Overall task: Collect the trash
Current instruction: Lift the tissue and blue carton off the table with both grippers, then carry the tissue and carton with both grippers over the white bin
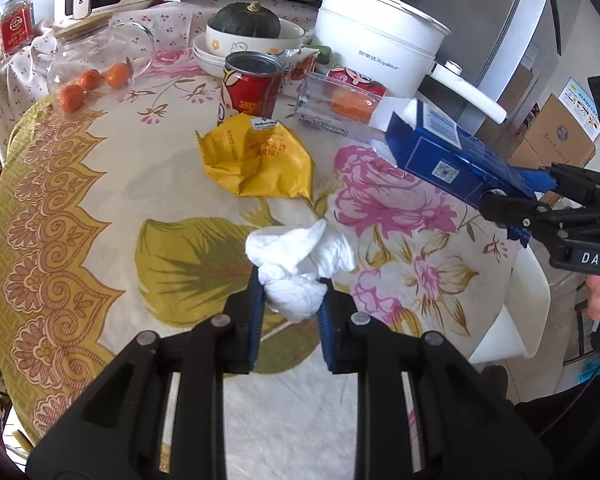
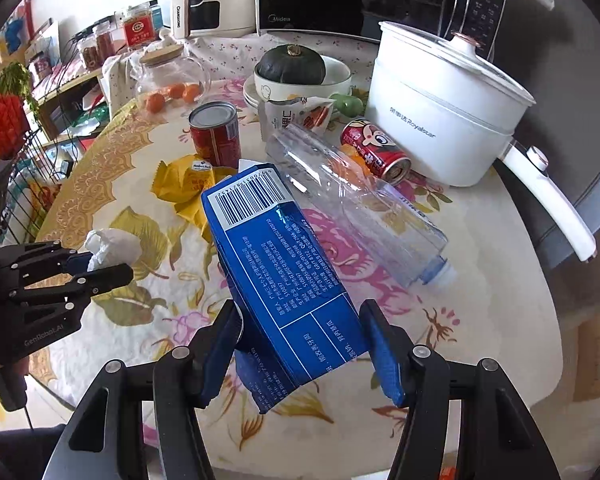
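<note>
Trash is what I am collecting, and I have one piece in each tool now. My left gripper (image 1: pixel 292 300) is narrow and closed on a crumpled tissue (image 1: pixel 300 268), which is lifted a little over the table (image 1: pixel 100 184). The tissue is very light and soft, it has no real long axis, and any pinch on the wad is enough; I think it can only slip out if the pads (image 1: pixel 256 312) loosen.

My right gripper (image 2: pixel 304 344) is about half wide and holds a blue carton (image 2: pixel 276 264) by its lower end. The carton looks empty, so light, but its walls are thin and I see they already bend in at the held end. I judge a grip across the flat faces near the end is good; more squeeze would crush it. Its long axis runs away from the gripper, tilted up, and the torn open end with the barcode points to the far side of the table, toward the can (image 2: pixel 216 136).

More trash lies on the table: a yellow wrapper (image 1: pixel 256 160), soft and slippery I think, and a clear bottle (image 2: pixel 356 200) on its side, its cap end pointing toward the near right edge. No bin is visible to me in both views.
</note>
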